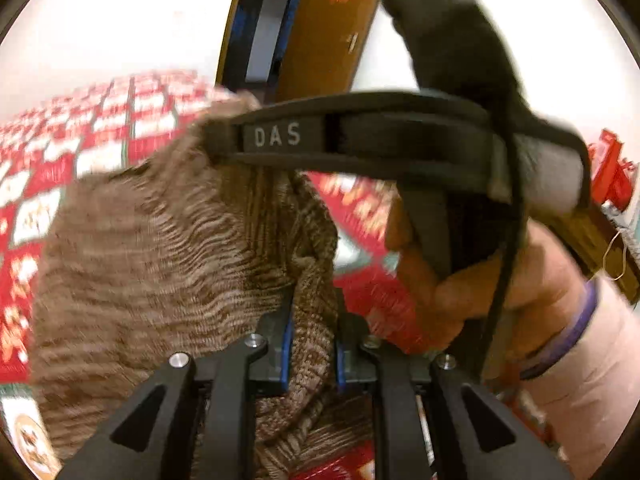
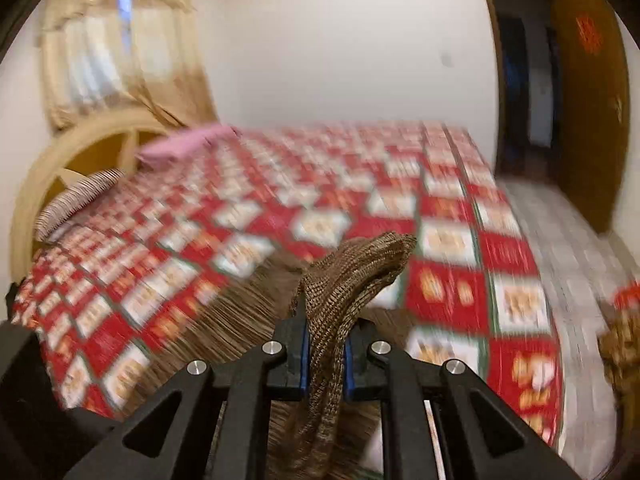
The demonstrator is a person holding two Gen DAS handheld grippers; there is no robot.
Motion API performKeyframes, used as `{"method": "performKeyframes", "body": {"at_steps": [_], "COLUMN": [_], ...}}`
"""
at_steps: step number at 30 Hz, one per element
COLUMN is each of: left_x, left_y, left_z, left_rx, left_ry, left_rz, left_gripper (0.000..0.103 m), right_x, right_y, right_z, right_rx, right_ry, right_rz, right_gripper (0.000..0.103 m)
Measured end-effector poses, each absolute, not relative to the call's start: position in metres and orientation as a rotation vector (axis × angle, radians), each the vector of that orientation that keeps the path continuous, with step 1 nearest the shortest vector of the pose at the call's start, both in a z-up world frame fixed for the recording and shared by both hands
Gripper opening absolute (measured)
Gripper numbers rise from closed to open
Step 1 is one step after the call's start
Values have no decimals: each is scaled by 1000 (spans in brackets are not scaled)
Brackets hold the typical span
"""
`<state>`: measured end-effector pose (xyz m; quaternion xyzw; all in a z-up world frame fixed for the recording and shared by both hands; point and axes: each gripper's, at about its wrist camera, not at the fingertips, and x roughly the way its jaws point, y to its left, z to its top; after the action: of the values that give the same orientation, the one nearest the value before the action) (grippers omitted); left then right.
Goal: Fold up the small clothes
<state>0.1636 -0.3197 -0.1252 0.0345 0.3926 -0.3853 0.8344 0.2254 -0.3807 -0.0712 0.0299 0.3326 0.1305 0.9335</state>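
Left gripper (image 1: 312, 356): jaws closed on a bunched fold of the brown knit garment (image 1: 160, 248), which spreads left of it over the bed (image 1: 132, 120). Right gripper (image 2: 326, 360): jaws closed on another fold of the knit; the fabric stands up above the pads and hangs down to the red-and-white checked bedspread. In the left view the right hand (image 1: 472, 280) is just beside, to the right. Pink pillow (image 2: 180, 146) far left.
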Motion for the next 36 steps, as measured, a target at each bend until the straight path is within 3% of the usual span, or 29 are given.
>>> {"method": "performKeyframes", "body": {"at_steps": [3,5,6,8,10,12,14,18,29,31,36], "left_x": [155,150,148,145,140,139,141,155,178,184,180], "left_y": [-319,-319,-316,-309,-285,-256,-218,-182,-172,-166,-159], "left_z": [-128,-125,-123,-118,-109,-99,-91,-89,-148,-149,-144], "left_rx": [91,97,87,63,44,24,-15,-15,67,7,29], "left_ry": [806,806,811,819,805,773,723,694,851,882,901], "left_rz": [-813,-811,-820,-848,-879,-902,-906,-752,-484,-519,-514], "left_gripper": [19,20,22,24,35,61,68,69,65,53,49], "right_x": [252,250,249,244,236,218,194,146,94,103,100], "right_y": [-409,-436,-442,-454,-459,-461,-461,-444,-350,-344,-360], "right_z": [-119,-134,-135,-133,-127,-116,-101,-79,-66,-80,-127], "right_rx": [200,409,446,520,540,524,488,494,304,291,414], "right_ry": [912,919,919,909,906,872,822,761,755,811,924], "right_rz": [162,156,136,108,88,38,-25,47,130,147,173], "right_gripper": [14,32,49,51,51,51,51,51,51,35,30]}}
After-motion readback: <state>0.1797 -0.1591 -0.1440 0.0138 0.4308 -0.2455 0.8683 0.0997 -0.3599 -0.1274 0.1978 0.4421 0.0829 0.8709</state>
